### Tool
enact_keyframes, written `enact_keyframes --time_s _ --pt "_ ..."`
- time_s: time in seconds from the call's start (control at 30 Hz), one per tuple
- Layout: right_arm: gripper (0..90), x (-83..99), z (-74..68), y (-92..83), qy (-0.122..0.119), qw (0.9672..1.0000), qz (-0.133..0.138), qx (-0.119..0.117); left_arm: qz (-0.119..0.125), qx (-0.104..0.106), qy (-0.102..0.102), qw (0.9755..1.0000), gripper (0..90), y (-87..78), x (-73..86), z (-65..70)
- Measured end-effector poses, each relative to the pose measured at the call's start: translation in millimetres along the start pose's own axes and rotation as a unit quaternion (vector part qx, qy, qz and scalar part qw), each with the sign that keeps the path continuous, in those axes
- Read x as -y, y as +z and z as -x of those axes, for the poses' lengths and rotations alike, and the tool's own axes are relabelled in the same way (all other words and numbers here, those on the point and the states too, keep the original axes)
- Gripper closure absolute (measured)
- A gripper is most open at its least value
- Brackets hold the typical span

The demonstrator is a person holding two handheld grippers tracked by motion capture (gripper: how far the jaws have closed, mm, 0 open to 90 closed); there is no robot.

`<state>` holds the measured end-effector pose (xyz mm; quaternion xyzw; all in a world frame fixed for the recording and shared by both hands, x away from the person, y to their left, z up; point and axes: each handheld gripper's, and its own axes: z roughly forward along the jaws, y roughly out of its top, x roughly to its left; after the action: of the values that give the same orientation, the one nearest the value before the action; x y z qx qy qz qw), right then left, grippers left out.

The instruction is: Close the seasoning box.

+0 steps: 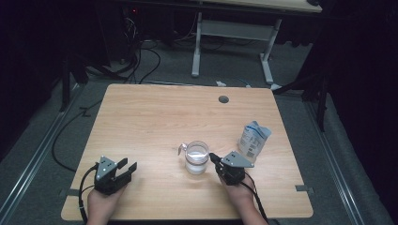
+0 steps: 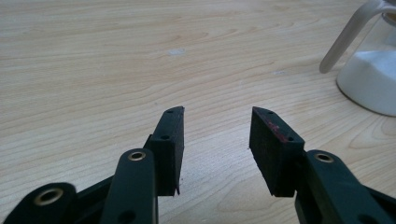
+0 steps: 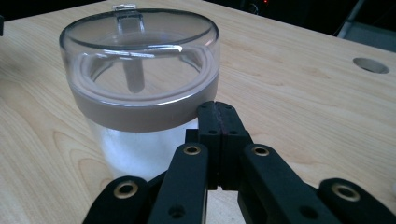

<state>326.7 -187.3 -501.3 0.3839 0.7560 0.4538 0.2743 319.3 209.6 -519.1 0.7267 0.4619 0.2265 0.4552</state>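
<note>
A clear jar [image 1: 196, 158] with a clear lid, a beige band and a side handle stands near the table's front middle, with white powder inside. My right gripper [image 1: 212, 155] is just right of it, jaws shut with nothing between them. In the right gripper view its tips [image 3: 217, 106] sit right by the beige band of the jar [image 3: 140, 93]; I cannot tell whether they touch it. My left gripper [image 1: 127, 166] rests low at the front left, open and empty. In the left gripper view its jaws [image 2: 218, 112] stand apart over bare wood, the jar [image 2: 373, 79] far to the right.
A small blue and white bag [image 1: 253, 139] stands upright right of the jar, behind my right gripper. The wooden table [image 1: 155, 117] has a round cable hole [image 1: 224, 99] near its far edge. A white-legged desk [image 1: 234, 28] and cables lie beyond it.
</note>
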Motion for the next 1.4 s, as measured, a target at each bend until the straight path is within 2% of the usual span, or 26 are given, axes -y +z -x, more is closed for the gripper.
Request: enact_keyframes --time_s 0.27,0.4,0.73,0.93,1.4 --pt "90.0 0.8 -3.4 -2.1 -0.001 1.0000 -0.005 -0.006 -0.001 -0.003 0.004 1.0000 53.5 1.3 1.7 -1.3" --pt "90.0 0.9 -10.0 -3.8 -0.013 0.9998 -0.005 -0.012 -0.001 -0.004 0.005 1.0000 53.1 0.9 2.5 -2.9" --pt "90.0 3.3 -24.4 -5.4 -0.018 0.9994 -0.001 -0.031 0.005 -0.004 -0.010 0.9999 52.6 -2.6 3.9 -5.6" --pt "90.0 4.2 -32.4 -1.2 -0.021 0.9987 -0.004 -0.046 0.005 -0.004 -0.014 0.9999 52.7 -3.2 4.9 -6.5" --pt "90.0 -1.5 -50.6 10.5 -0.029 0.9974 0.001 -0.066 0.006 -0.001 -0.019 0.9998 52.9 -3.3 5.8 -7.1"
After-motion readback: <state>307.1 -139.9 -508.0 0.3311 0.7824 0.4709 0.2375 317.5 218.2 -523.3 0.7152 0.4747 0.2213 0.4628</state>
